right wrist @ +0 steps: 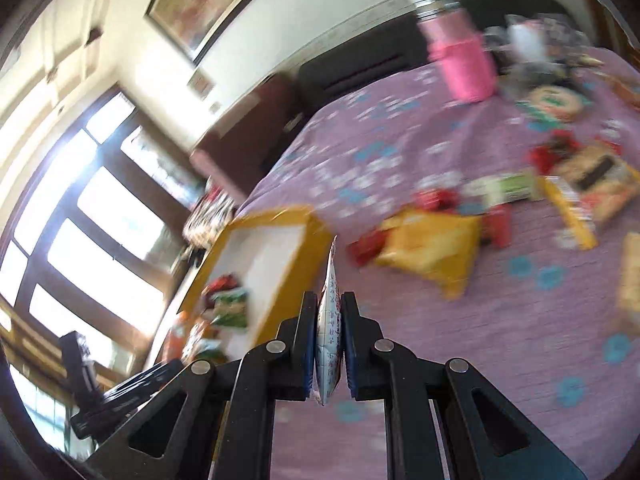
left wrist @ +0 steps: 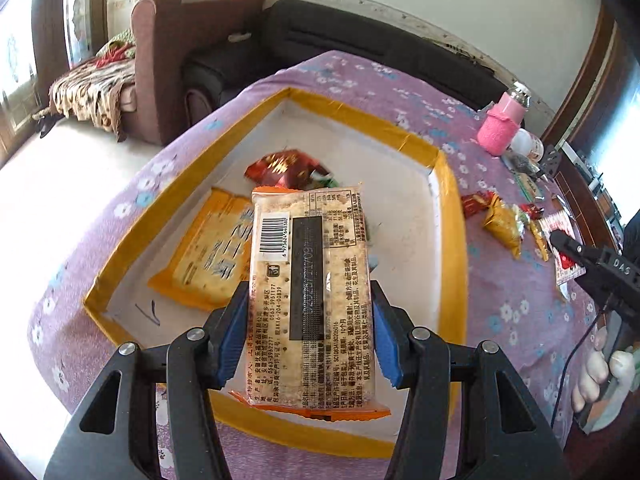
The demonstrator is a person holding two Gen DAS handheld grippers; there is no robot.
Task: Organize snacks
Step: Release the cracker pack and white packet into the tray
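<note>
The left tool (left wrist: 308,320) pinches a cracker pack (left wrist: 310,292) over the yellow-rimmed box (left wrist: 256,120); lower it in beside the other pack (left wrist: 208,256), then spread. The right tool (right wrist: 329,344) pinches a thin sachet (right wrist: 329,320) above the bench (right wrist: 500,340).

Pink bottle (left wrist: 501,126) on purple floral cloth (left wrist: 360,80), brown armchair (left wrist: 180,40) & black sofa (left wrist: 340,40) behind

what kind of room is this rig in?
Most likely a home living room: a brown armchair and black sofa along the wall, a framed picture, and a table under a purple floral cloth.
</note>
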